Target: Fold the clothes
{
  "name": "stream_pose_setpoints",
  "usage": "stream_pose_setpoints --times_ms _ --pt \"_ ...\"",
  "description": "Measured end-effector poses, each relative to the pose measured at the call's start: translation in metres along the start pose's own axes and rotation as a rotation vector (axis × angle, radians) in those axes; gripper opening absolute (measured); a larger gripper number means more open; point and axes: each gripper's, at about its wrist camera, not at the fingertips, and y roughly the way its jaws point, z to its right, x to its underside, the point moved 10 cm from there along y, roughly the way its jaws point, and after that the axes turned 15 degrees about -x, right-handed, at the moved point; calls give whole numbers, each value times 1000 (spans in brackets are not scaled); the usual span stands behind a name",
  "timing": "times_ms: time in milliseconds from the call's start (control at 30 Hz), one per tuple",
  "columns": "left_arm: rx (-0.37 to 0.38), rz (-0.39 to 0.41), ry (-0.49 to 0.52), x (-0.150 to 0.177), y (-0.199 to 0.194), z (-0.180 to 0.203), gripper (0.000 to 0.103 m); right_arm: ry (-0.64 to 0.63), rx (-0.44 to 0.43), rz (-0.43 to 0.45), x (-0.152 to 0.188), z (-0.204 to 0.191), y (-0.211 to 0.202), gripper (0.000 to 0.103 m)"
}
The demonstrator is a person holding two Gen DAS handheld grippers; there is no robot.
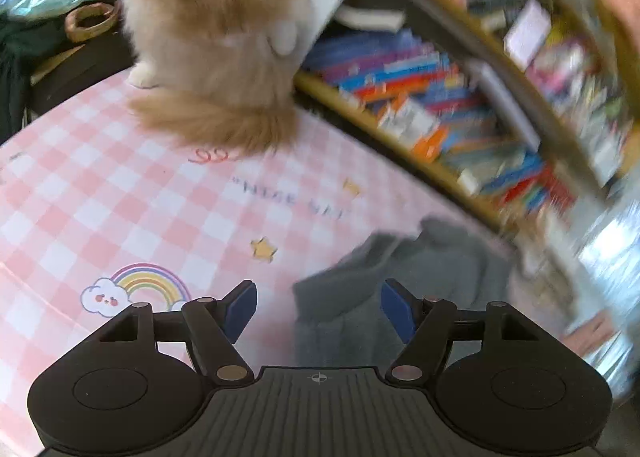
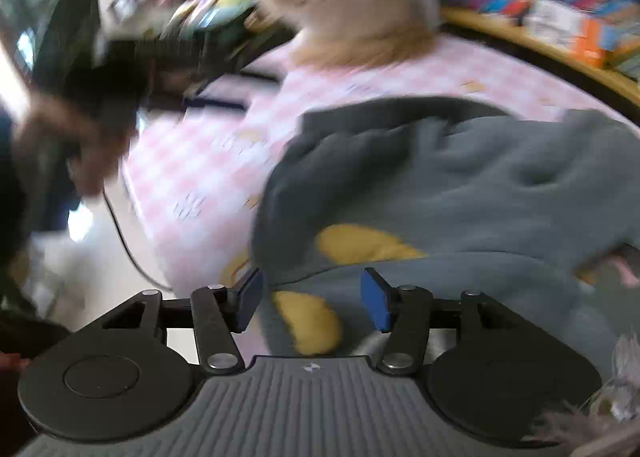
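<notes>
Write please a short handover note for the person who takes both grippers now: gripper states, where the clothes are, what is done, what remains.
Left gripper: open, empty, above the pink checked mat.
Right gripper: open, empty, over the grey fleece garment with yellow patches.
The garment lies rumpled on the mat, apparently not yet neatly folded.
A fluffy tan cat sits at the mat's far edge, apart from the garment.
Left to do: probably flatten, fold.

Each black hand-held gripper [image 1: 318, 307] [image 2: 312, 299] was built with blue rectangular finger pads [image 1: 240, 307] [image 2: 374, 299], silver pivot screws, round side discs and a ribbed grey centre plate.
</notes>
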Motion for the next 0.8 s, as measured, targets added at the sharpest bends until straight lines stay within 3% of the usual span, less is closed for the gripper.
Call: stream_pose_setpoints --times_ms 100,167,233,267,333,467,667,733,800 --pt "-11 -10 102 8 12 16 70 86 190 69 3 37 -35 61" --pt "11 -35 112 11 22 25 70 152 337 88 11 65 -56 64" --pt "35 -66 90 11 35 31 70 231 430 78 22 89 -64 74" --pt "30 -83 76 10 42 33 70 270 475 62 30 98 -65 86" --pt "9 -95 66 3 54 33 70 310 539 9 44 111 -60 88" --pt "27 -80 100 -18 64 42 70 328 563 -37 63 116 -59 88" --pt "100 -99 225 -25 75 84 70 370 616 -44 75 128 -60 77" --pt "106 -126 258 -21 83 97 69 379 604 -28 78 125 -62 72" --pt "88 -161 275 -17 94 103 63 386 587 -8 79 125 -64 51"
